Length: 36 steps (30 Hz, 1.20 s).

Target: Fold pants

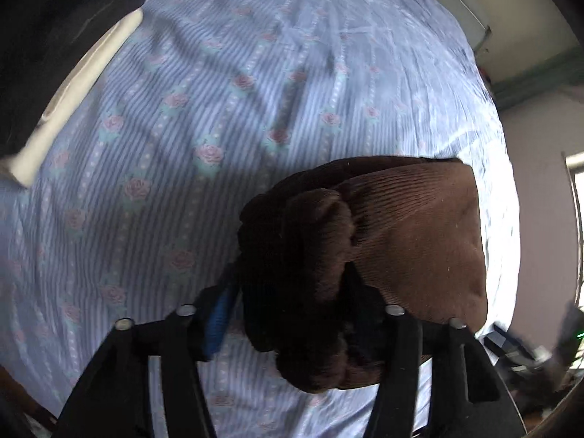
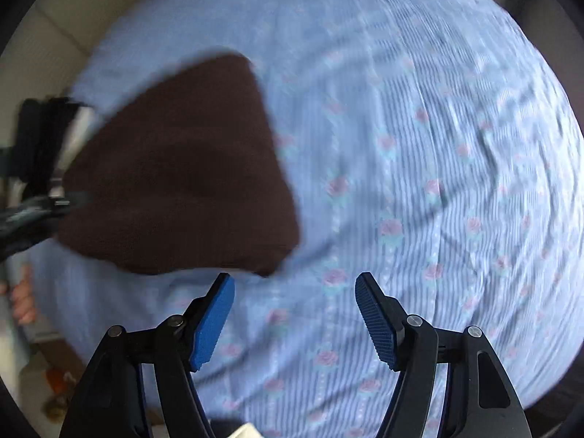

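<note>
In the left wrist view, the left gripper (image 1: 295, 314) is clamped on a thick bunch of the brown corduroy pants (image 1: 412, 241), which spread to the right over the blue striped, rose-printed bed sheet (image 1: 175, 116).

In the right wrist view, the right gripper (image 2: 295, 315) has its jaws spread wide and holds nothing, above the bed sheet (image 2: 419, 182). The folded pants (image 2: 182, 175) lie far left of it, blurred, with the left gripper (image 2: 54, 204) at their left edge.
</note>
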{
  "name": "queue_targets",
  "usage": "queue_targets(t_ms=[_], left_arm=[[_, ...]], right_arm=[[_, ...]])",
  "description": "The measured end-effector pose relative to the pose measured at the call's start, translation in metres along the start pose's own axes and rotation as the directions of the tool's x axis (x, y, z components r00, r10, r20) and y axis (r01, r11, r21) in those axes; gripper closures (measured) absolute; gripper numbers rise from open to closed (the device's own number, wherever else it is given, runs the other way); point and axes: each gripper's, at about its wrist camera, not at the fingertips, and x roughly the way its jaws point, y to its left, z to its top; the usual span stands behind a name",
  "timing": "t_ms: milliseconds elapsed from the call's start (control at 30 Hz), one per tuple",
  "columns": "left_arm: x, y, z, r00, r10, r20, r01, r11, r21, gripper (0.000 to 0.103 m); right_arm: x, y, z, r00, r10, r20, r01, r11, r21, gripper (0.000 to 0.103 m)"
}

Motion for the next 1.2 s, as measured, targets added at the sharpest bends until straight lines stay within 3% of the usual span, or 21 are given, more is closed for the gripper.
queue_targets(t_ms=[100, 267, 433, 800, 867, 900, 967, 1100, 1200], left_arm=[[0.000, -0.006, -0.003, 1.000, 0.005, 0.001, -0.005, 0.999, 0.052, 0.043], [0.013, 0.019, 0.000, 0.994, -0.109, -0.022, 0.107, 0.992, -0.074, 0.033], [0.029, 0.036, -0.004, 0.981, -0.194, -0.033, 0.188, 0.973, -0.133, 0.026], [0.068, 0.048, -0.017, 0.948, -0.317, -0.016, 0.308, 0.930, -0.200, 0.022], [0.068, 0.049, -0.019, 0.945, -0.327, -0.007, 0.318, 0.924, -0.212, 0.028], [0.065, 0.050, -0.020, 0.938, -0.347, -0.002, 0.339, 0.916, -0.217, 0.042], [0.058, 0.049, -0.022, 0.934, -0.358, 0.003, 0.348, 0.906, -0.243, 0.048], [0.043, 0.047, -0.027, 0.935, -0.353, 0.026, 0.347, 0.897, -0.274, 0.055], [0.027, 0.041, -0.033, 0.937, -0.345, 0.052, 0.346, 0.896, -0.277, 0.056]], right_arm=[[-0.010, 0.001, 0.025, 0.993, 0.072, 0.097, -0.068, 0.997, -0.040, 0.034], [0.050, -0.013, 0.076, 0.980, 0.198, 0.010, -0.198, 0.980, 0.021, 0.034], [0.104, -0.018, 0.081, 0.964, 0.253, -0.087, -0.246, 0.966, 0.084, 0.034], [0.152, -0.034, 0.081, 0.933, 0.342, -0.110, -0.324, 0.933, 0.157, 0.031], [0.154, -0.034, 0.081, 0.933, 0.345, -0.102, -0.327, 0.931, 0.162, 0.031], [0.154, -0.034, 0.081, 0.932, 0.350, -0.099, -0.331, 0.929, 0.165, 0.034], [0.148, -0.034, 0.077, 0.921, 0.378, -0.095, -0.358, 0.916, 0.181, 0.046], [0.125, -0.024, 0.077, 0.932, 0.357, -0.071, -0.343, 0.927, 0.152, 0.059], [0.106, -0.017, 0.074, 0.937, 0.347, -0.040, -0.339, 0.931, 0.131, 0.063]])
